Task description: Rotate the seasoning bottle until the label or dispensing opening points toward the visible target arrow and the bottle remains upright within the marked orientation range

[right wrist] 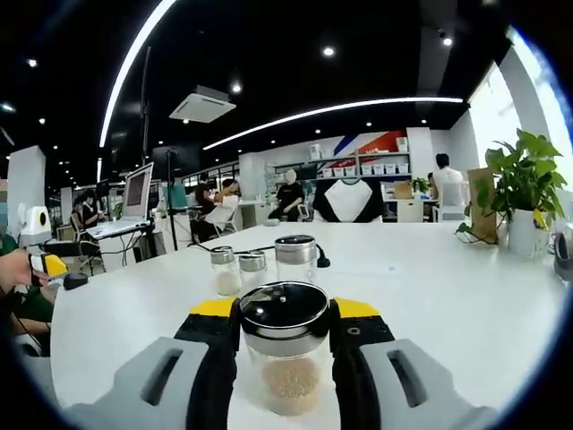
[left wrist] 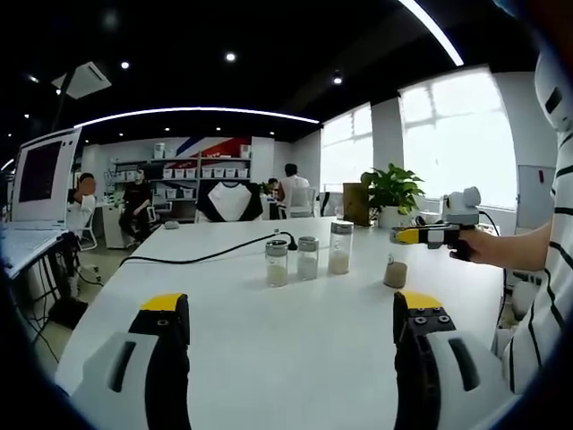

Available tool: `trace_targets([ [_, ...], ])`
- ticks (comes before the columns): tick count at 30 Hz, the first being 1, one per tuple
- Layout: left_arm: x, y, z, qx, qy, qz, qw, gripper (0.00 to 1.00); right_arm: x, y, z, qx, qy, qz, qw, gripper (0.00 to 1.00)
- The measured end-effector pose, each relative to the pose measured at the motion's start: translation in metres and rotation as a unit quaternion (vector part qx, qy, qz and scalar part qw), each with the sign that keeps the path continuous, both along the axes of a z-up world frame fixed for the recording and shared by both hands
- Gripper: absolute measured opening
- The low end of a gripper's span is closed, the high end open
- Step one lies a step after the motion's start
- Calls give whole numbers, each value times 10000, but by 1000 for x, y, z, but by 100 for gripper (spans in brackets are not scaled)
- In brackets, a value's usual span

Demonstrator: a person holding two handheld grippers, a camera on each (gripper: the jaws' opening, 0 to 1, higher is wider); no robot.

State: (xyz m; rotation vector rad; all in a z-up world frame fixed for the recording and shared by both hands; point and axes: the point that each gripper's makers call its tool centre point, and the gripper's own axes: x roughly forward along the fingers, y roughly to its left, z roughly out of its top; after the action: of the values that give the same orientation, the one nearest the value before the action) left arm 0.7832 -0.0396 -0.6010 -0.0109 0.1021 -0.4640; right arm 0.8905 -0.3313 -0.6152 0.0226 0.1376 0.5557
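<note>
A glass seasoning bottle with a black, chrome-rimmed lid and brown granules stands upright on the white table. My right gripper is shut on it at lid height, one yellow-tipped jaw on each side. In the left gripper view the same bottle stands right of centre, and the right gripper reaches in from the right in a person's hand. My left gripper is open above the table's near part, nothing between its jaws. It also appears as the left gripper at the far left edge.
Three more glass shakers stand in a row mid-table, also seen as shakers behind the held bottle. A black cable crosses the table. A potted plant stands at the far edge, a laptop at left. People sit in the background.
</note>
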Motion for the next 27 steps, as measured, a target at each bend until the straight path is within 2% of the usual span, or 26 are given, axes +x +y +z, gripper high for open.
trace_targets([
  [16,-1,2,0,-18,-2,14,10000,100,-4,2,1,8,-37,315,9995,38],
  [27,1,1,3,-8,-29,-27,10000,100,-6,4,0,-24,-33,702,9975,38],
])
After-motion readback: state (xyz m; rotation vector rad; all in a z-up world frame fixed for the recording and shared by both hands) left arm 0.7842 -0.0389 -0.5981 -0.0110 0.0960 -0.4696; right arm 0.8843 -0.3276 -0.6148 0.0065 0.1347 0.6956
